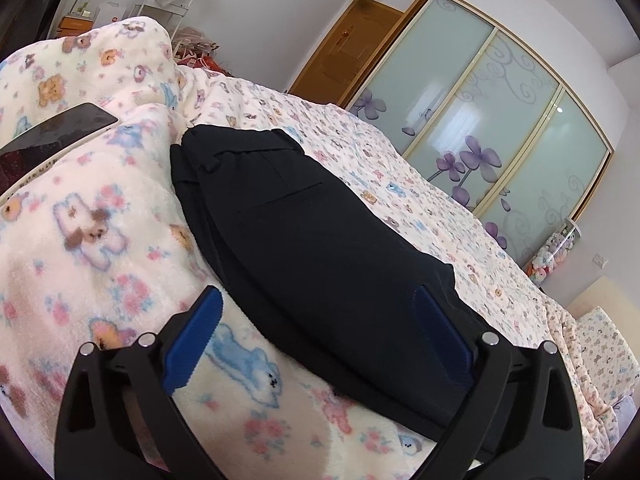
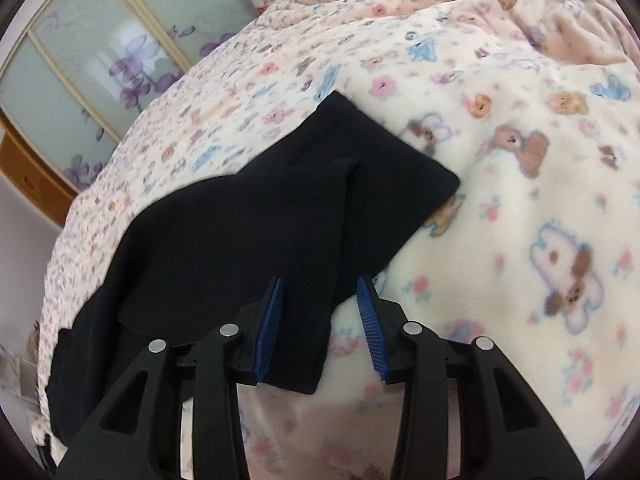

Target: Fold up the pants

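**Pants lying across the bear-print blanket, both grippers spread**

The black pants (image 1: 304,240) are lying on the bear-print blanket (image 1: 100,240), stretching ahead of both sets of jaws. The left gripper (image 1: 316,300) is standing wide, its right finger (image 1: 440,340) over the fabric. The right gripper (image 2: 320,292) is gaping moderately, a pant edge lying between its jaws, ungripped. A phone (image 1: 60,128) is resting far left.

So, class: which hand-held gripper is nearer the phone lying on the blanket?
Left. The left hand-held gripper is open over the pants, with the phone ahead to its left. The right hand-held gripper straddles a trouser leg; its view shows no phone.
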`<action>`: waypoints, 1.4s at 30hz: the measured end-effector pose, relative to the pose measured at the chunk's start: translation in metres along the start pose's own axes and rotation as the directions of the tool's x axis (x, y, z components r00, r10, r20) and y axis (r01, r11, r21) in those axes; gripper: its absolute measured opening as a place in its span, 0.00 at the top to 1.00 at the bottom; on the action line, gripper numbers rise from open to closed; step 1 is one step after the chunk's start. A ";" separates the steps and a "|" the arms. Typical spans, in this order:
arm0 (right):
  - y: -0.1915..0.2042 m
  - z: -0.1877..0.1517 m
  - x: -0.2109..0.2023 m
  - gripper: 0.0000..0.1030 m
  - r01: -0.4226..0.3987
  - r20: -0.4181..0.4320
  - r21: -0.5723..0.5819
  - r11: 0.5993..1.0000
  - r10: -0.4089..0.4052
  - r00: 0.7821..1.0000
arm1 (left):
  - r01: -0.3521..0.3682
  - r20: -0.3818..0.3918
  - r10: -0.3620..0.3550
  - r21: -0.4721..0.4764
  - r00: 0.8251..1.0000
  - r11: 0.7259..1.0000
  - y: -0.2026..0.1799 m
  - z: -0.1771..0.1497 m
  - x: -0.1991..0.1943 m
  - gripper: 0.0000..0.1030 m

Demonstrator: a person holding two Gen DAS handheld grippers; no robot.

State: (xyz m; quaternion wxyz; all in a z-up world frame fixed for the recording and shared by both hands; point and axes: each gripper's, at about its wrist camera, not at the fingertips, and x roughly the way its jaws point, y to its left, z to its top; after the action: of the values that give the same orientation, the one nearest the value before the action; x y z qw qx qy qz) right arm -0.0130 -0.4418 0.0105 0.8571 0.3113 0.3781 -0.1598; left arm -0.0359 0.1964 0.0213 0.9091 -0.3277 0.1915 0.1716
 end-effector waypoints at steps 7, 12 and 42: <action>0.036 -0.012 -0.013 0.87 0.078 0.055 -0.283 0.956 -0.065 0.996 | -0.006 -0.010 0.006 0.000 1.000 1.000 0.001 -0.001 0.004 0.05; 0.056 0.015 -0.043 0.90 0.173 0.209 -0.373 0.912 -0.099 0.973 | -0.008 -0.014 0.008 0.002 1.000 1.000 0.002 -0.001 0.006 0.05; -0.029 0.086 -0.041 0.43 0.132 0.188 -0.007 0.991 -0.129 0.974 | -0.018 -0.028 0.018 0.005 0.999 1.000 0.003 -0.002 0.011 0.03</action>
State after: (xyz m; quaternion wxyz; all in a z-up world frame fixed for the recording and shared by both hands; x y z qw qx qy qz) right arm -0.0076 -0.5187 0.0742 0.8795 0.2611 0.3168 -0.2408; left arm -0.0276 0.1996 0.0134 0.9055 -0.3262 0.2078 0.1747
